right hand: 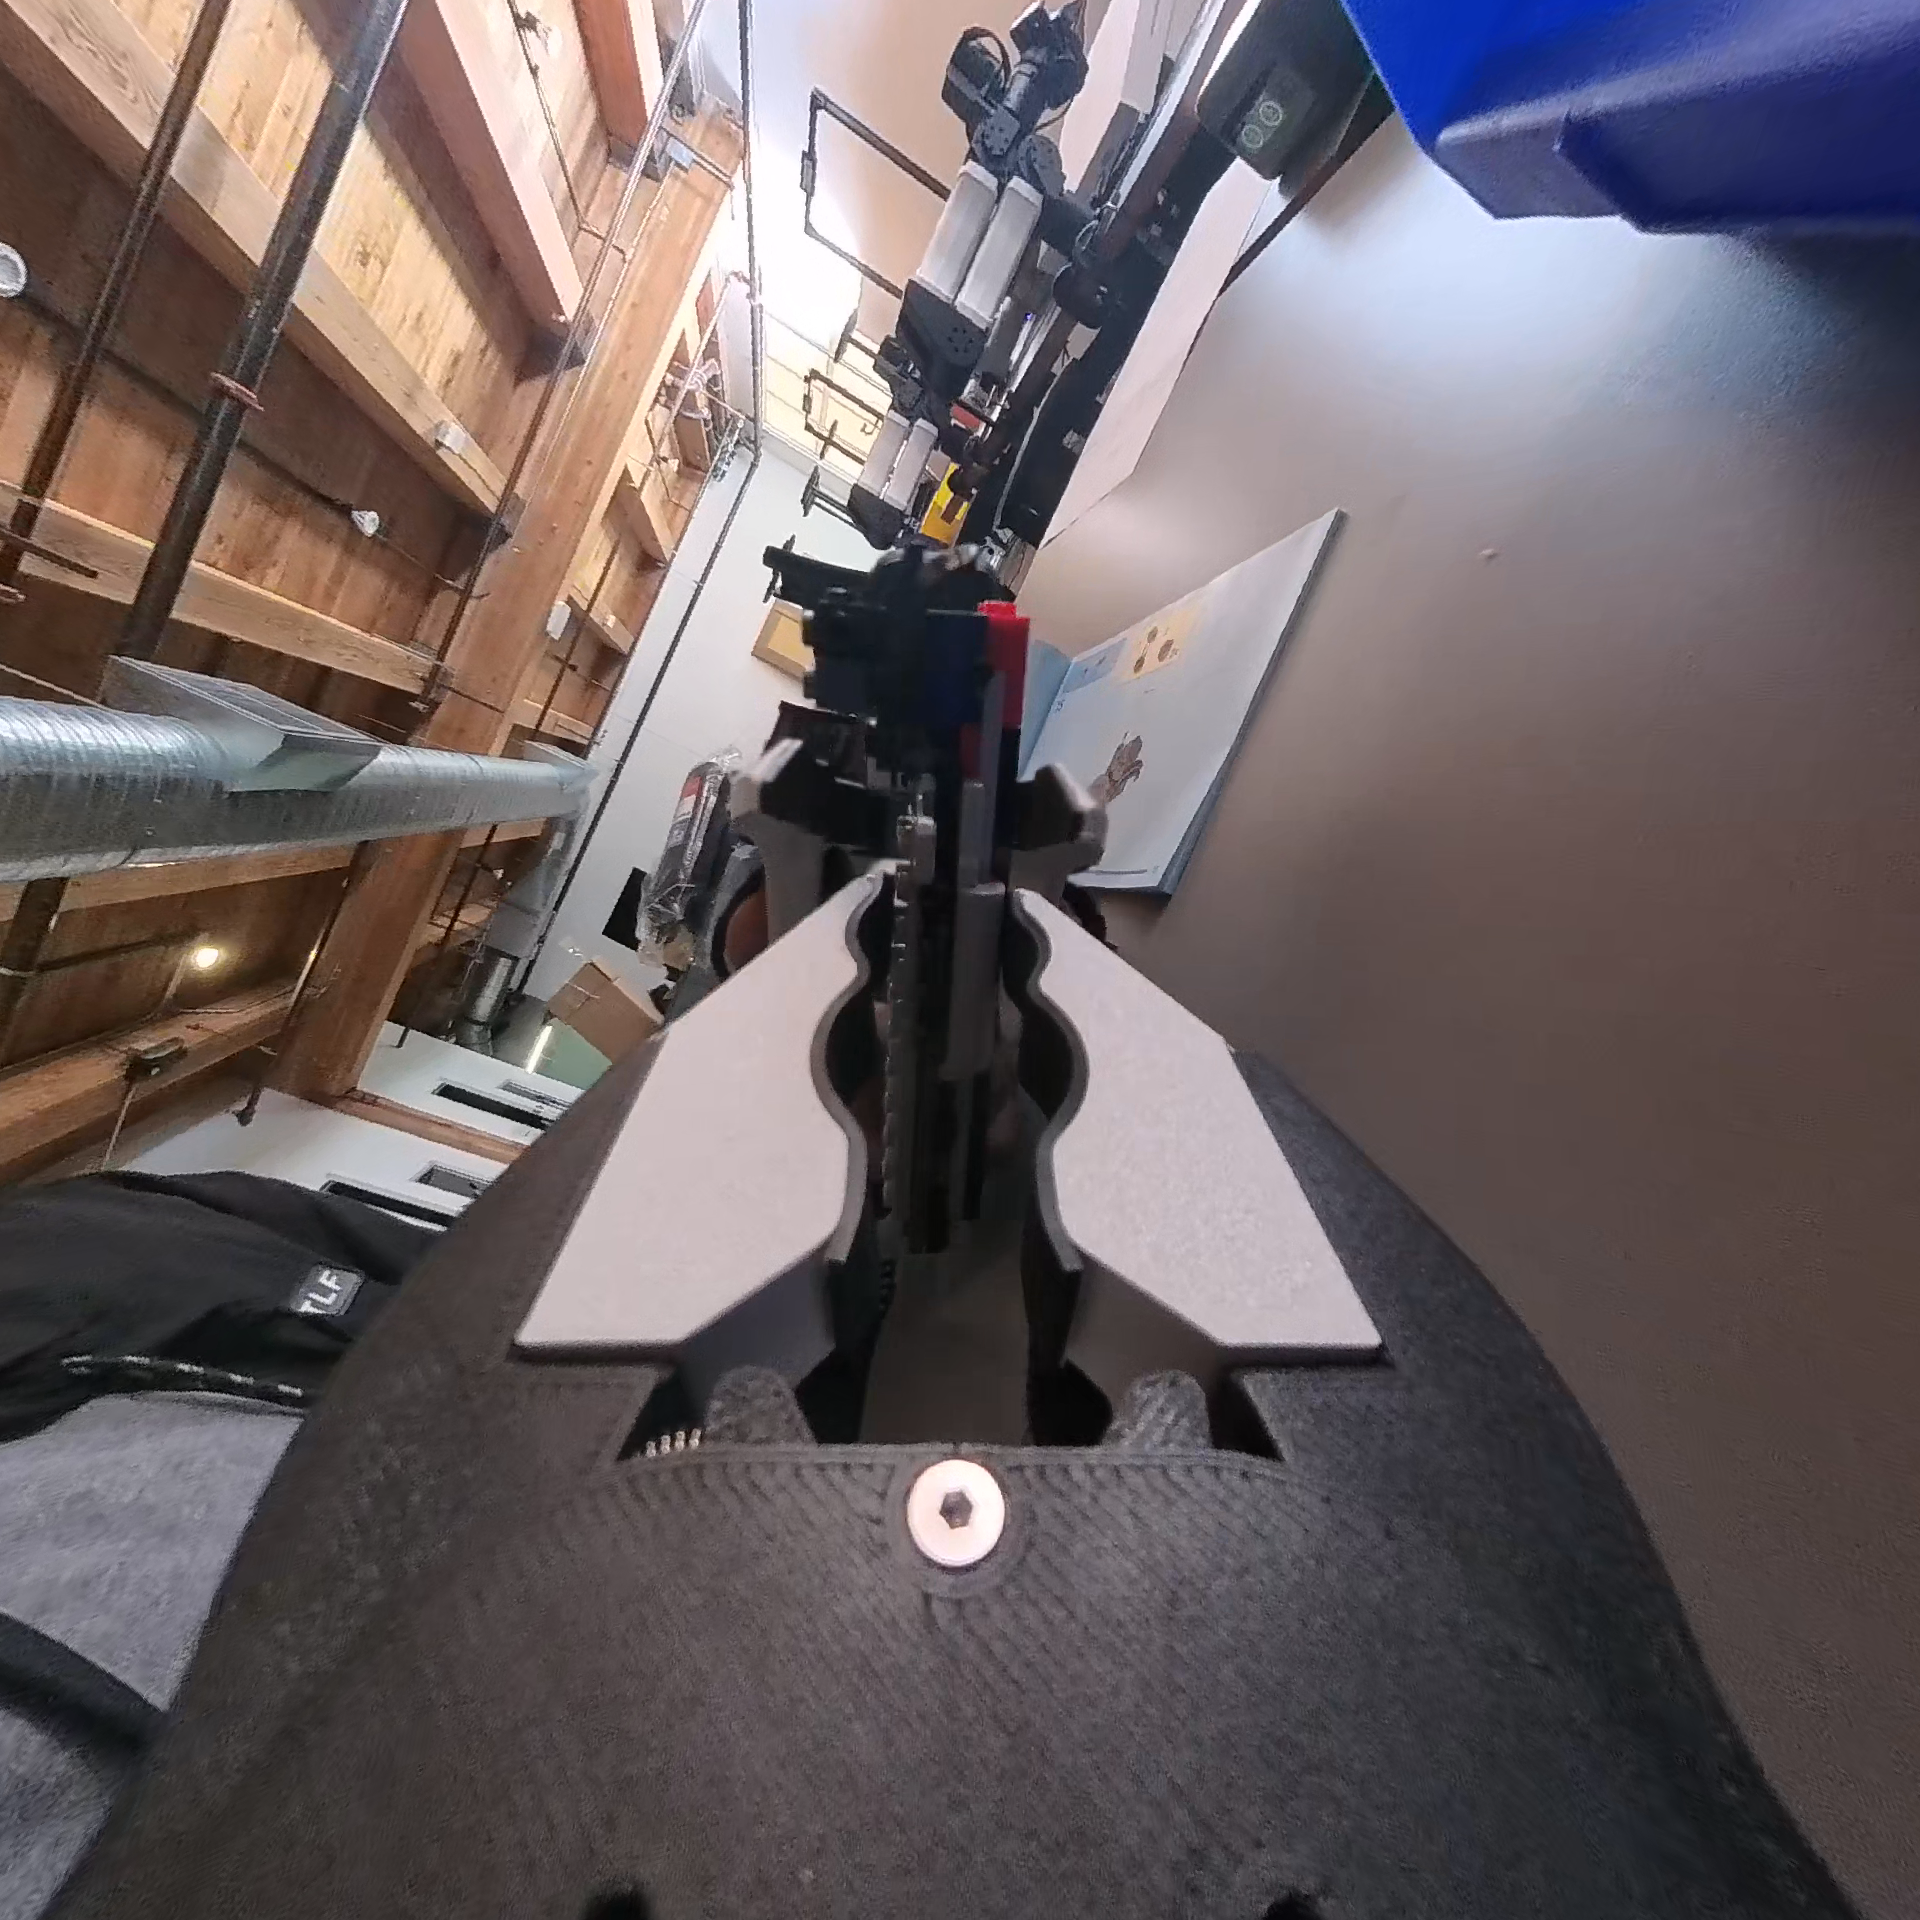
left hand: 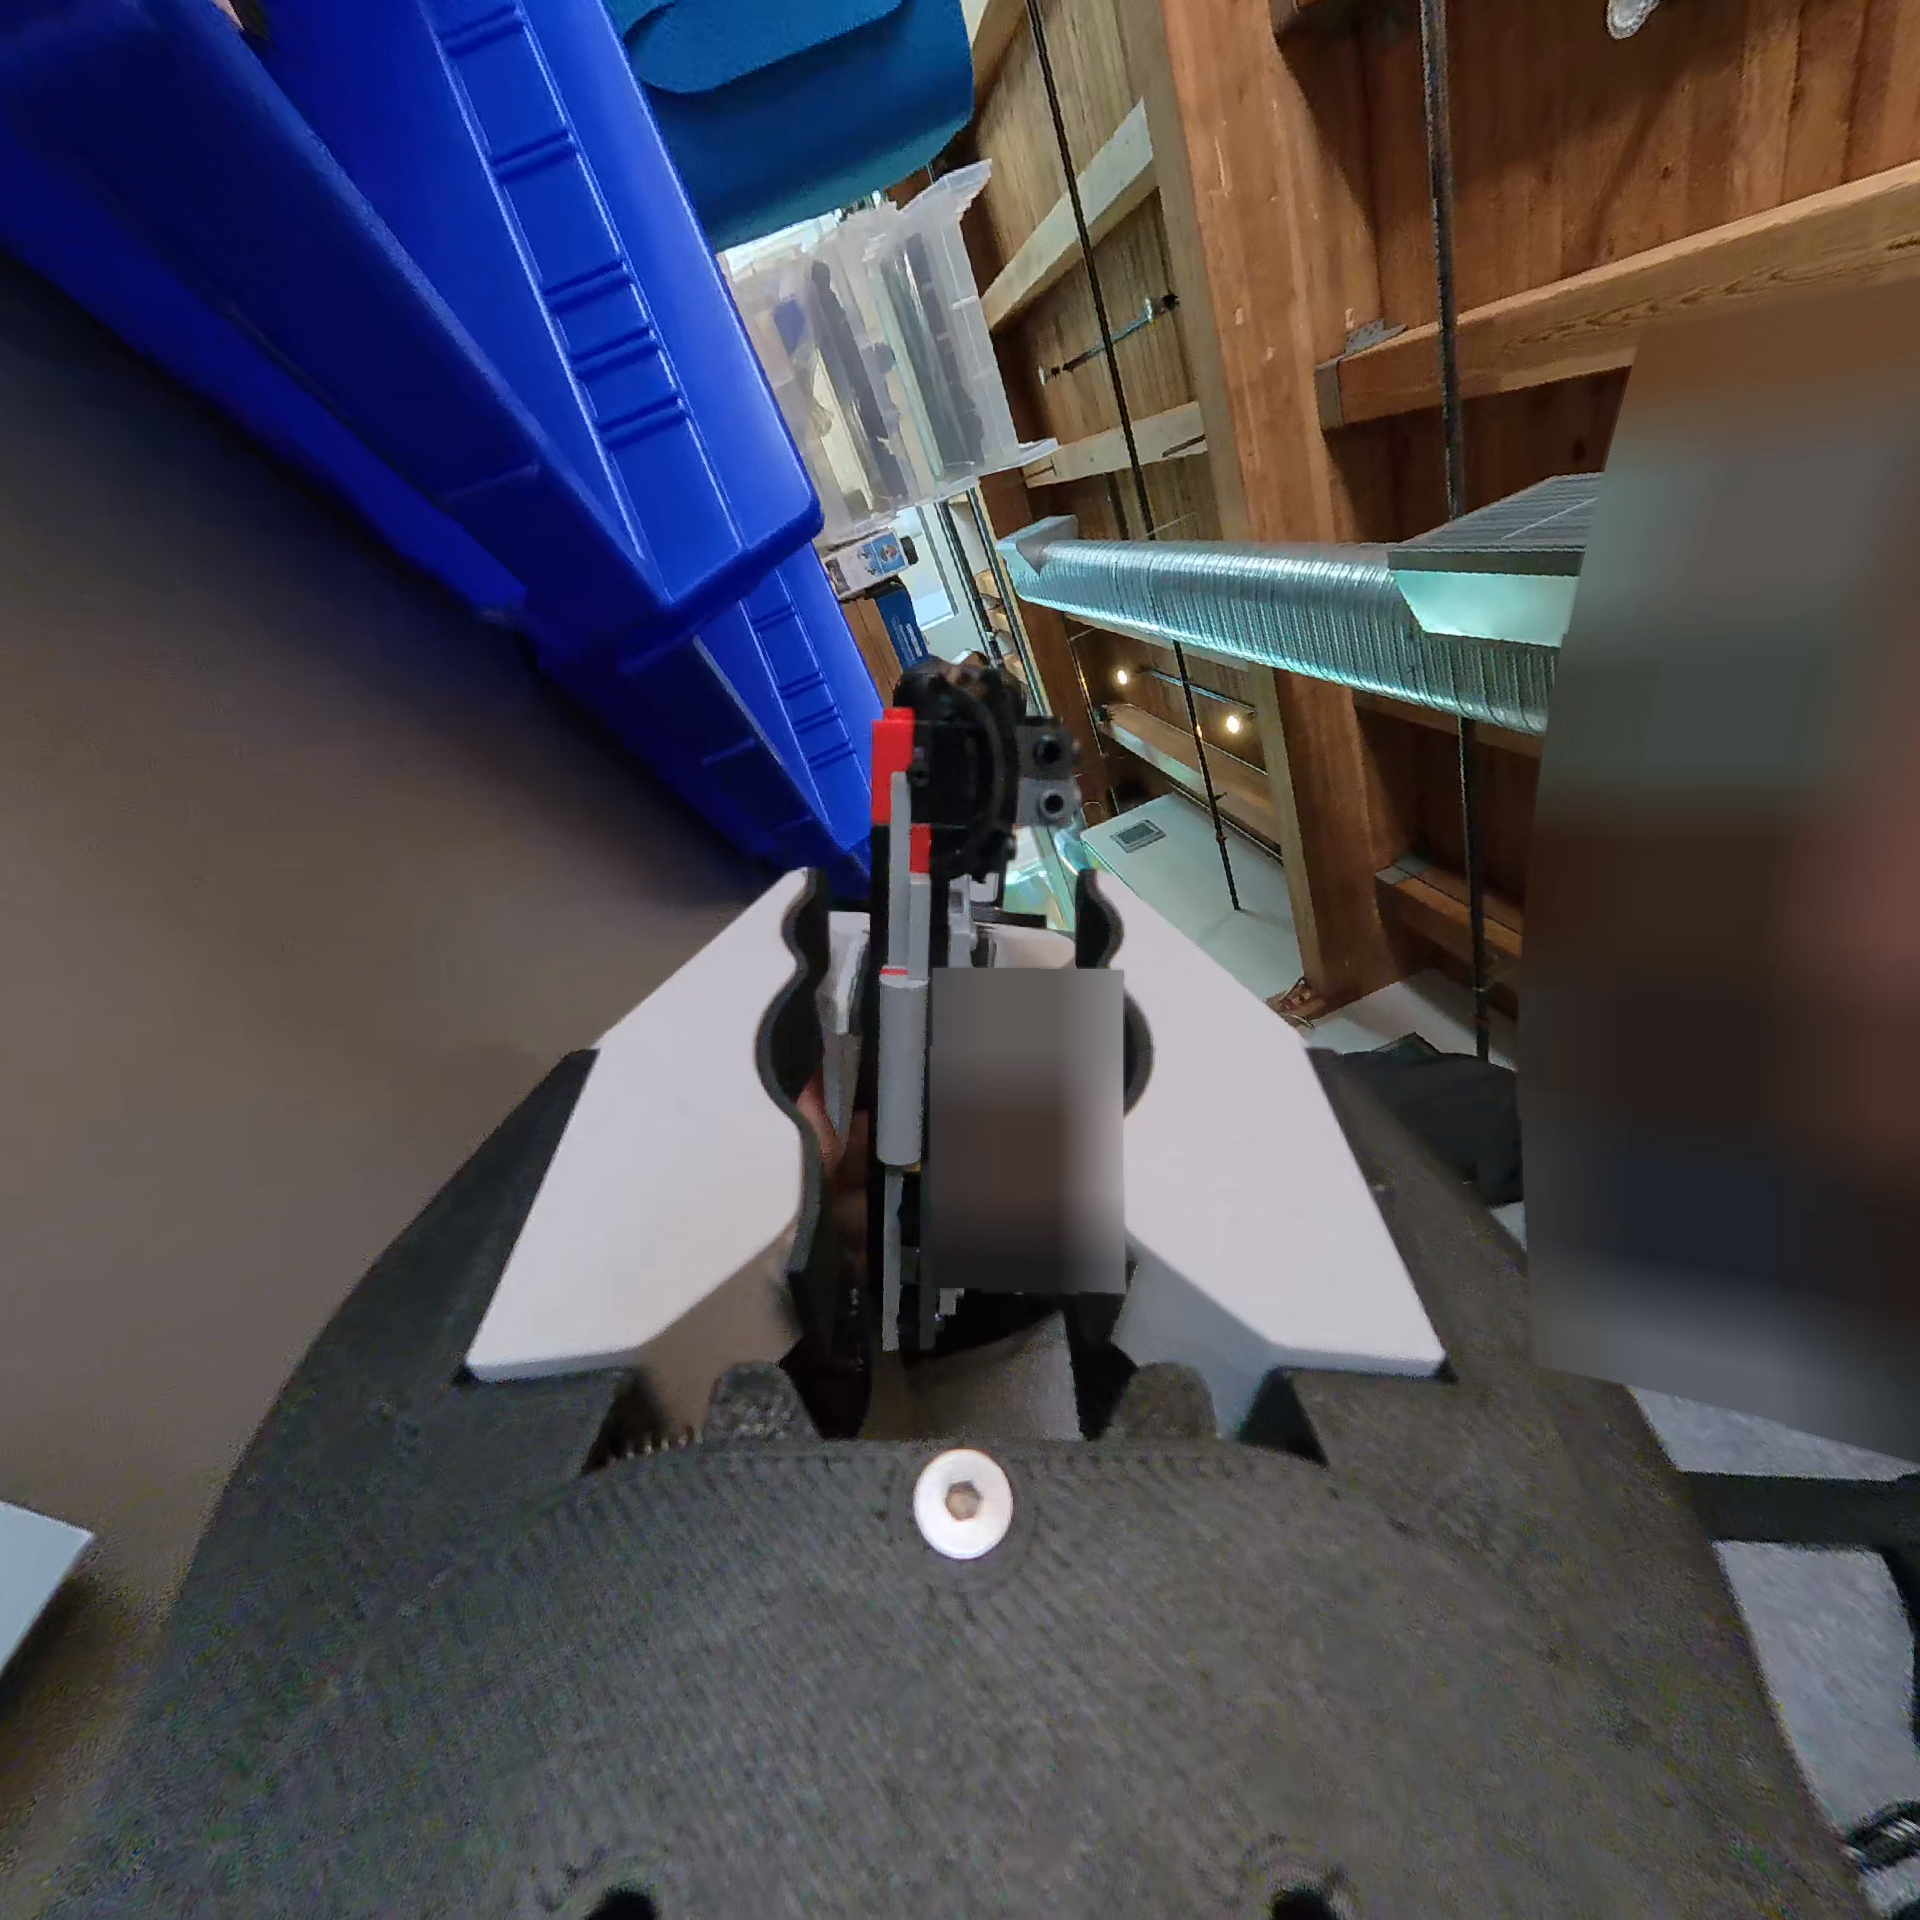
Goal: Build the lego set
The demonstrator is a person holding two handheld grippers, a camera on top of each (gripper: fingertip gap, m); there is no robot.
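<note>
Both grippers grip one lego model between them, and it is lifted clear of the table, tipped so the cameras look up towards wooden beams and a metal duct (left hand: 1278, 608). The left gripper (left hand: 951, 914) has its jaws drawn narrow around the model (left hand: 940, 821), a flat assembly of black, grey and red parts with a grey rod along one side. Its fingers (left hand: 686, 1122) press the sides of the lower part, while the black wheel-like end sticks out beyond the tips. The right gripper (right hand: 940, 914) is likewise closed to a narrow gap on the same model (right hand: 914, 665), holding a toothed grey strip and dark beams.

To do this step well, I judge that one gripper should hold firm while the other eases off and re-grips, so the model never hangs loose. Pressure should fall on solid beams, not on the thin rod or red pegs, which could pop out.

An open instruction booklet (right hand: 1195, 717) lies on the table (right hand: 1558, 727) near blue bins (left hand: 499, 343) at its edge.
</note>
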